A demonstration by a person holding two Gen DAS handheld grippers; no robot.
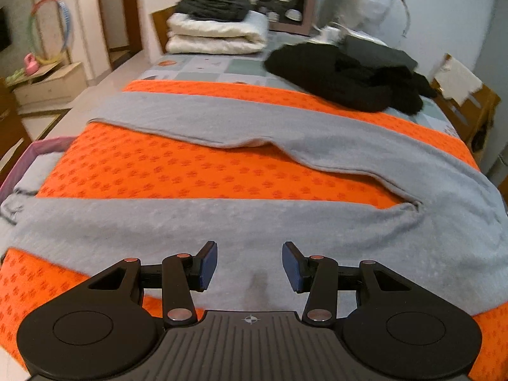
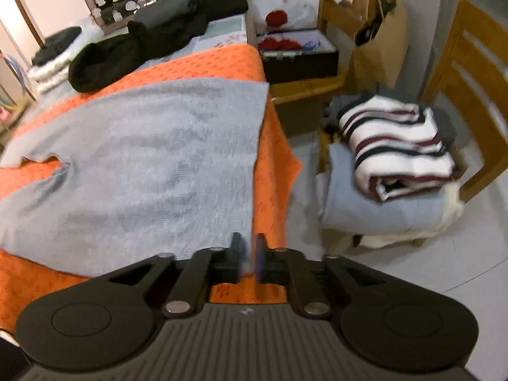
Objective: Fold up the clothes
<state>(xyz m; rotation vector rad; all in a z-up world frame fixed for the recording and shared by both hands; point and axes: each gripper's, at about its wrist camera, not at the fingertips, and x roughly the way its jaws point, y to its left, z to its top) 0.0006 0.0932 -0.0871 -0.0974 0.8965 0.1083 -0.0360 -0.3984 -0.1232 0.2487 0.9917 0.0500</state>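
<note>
the grey trousers [image 1: 254, 222] lie spread flat on the orange blanket [image 1: 190, 171] on the bed, legs apart. the right gripper [image 2: 249, 258] looks pinched onto the near waist corner; the left gripper [image 1: 250, 265] hovers above the near leg, fingers wide apart. likely next: bringing one leg onto the other.

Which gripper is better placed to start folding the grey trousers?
Right, probably. The right gripper looks shut on the waist corner of the grey trousers at the bed's edge. The left gripper is open above a leg, gripping nothing.
</note>
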